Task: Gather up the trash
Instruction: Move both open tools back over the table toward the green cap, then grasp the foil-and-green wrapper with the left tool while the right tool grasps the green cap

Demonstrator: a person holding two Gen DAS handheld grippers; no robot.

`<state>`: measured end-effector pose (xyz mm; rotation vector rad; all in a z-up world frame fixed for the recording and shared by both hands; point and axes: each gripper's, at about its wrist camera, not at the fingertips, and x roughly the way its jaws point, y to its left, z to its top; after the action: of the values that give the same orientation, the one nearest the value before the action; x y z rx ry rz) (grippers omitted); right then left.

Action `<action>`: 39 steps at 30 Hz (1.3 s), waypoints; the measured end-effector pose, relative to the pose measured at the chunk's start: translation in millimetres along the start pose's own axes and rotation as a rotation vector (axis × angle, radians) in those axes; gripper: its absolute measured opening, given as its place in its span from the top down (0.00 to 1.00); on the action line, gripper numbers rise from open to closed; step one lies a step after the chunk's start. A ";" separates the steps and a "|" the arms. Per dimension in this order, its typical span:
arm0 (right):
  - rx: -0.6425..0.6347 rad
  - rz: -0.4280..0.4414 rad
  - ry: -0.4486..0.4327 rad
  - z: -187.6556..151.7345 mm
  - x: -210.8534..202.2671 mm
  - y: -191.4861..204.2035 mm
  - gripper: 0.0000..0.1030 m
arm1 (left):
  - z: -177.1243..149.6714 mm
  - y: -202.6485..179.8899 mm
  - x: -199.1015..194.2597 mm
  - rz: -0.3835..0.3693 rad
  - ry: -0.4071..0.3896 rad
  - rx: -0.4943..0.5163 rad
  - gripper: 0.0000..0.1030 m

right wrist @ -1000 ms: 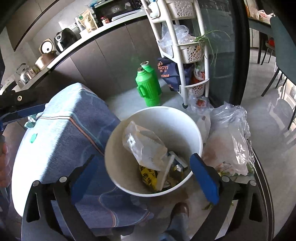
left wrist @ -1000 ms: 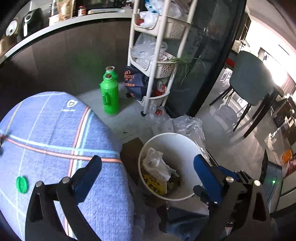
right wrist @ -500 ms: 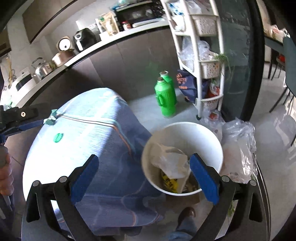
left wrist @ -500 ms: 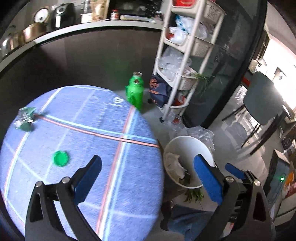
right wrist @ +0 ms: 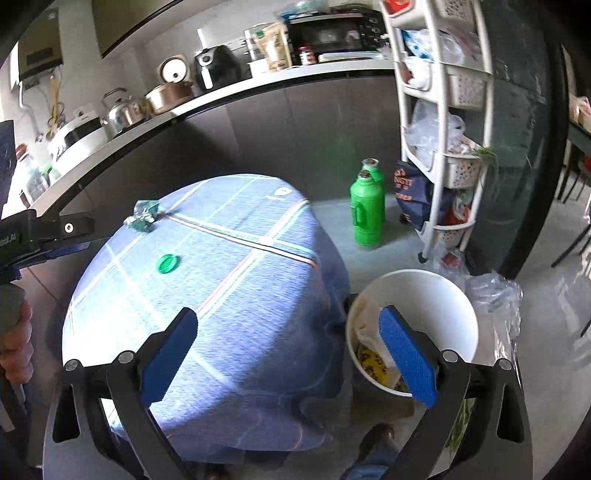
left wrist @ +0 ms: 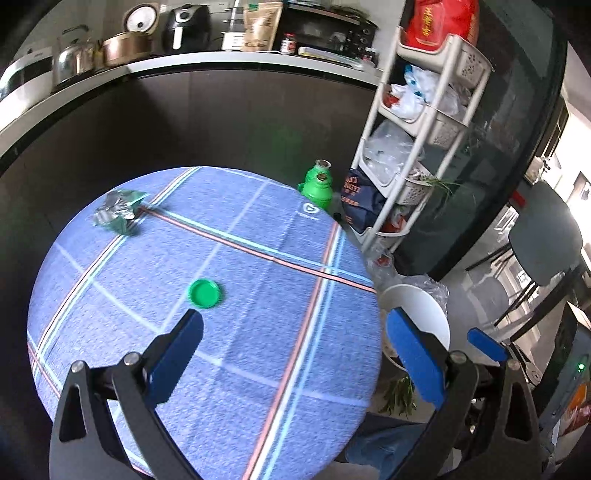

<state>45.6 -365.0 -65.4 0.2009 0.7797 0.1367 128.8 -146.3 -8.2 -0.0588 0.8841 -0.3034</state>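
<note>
We log two pieces of trash on the round table under a blue checked cloth point(left wrist: 258, 369): a flat round green plastic lid point(left wrist: 204, 293) near the middle, and a crumpled green and silver wrapper point(left wrist: 120, 211) at the far left edge, well apart from it. In the right wrist view the lid point(right wrist: 168, 263) and wrapper point(right wrist: 144, 218) lie in the same order.

The left gripper point(left wrist: 291, 343) hovers over the cloth with its blue-padded jaws spread wide and nothing between them; the lid sits just beyond its left finger point(left wrist: 177, 354).

The right gripper point(right wrist: 288, 339) is likewise wide apart and empty, held above the table's near edge, its right finger in front of the white round plastic bin point(right wrist: 443, 295). The bin stands on the floor just beside the table and holds a pale crumpled bag and a yellow printed wrapper; we cannot read the print.

A white logo mark point(left wrist: 312, 210) sits on the cloth; its caption is too small to read. Behind the table stand two green plastic bottles point(right wrist: 365, 218), next to a dark blue bag point(right wrist: 410, 195) with orange lettering, partly hidden, at the foot of a white tiered rack point(right wrist: 443, 110). The red package point(left wrist: 439, 22) on top of the rack carries yellow characters that we cannot make out.
</note>
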 end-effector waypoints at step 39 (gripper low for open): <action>-0.386 0.138 0.245 44.1 187.4 194.2 0.50 | 49.3 255.2 56.3 0.143 0.012 -0.196 0.05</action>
<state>199.4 -145.2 -118.2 -0.1318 0.9666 0.4447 260.6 77.9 -64.0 -0.1751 0.9232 -0.0830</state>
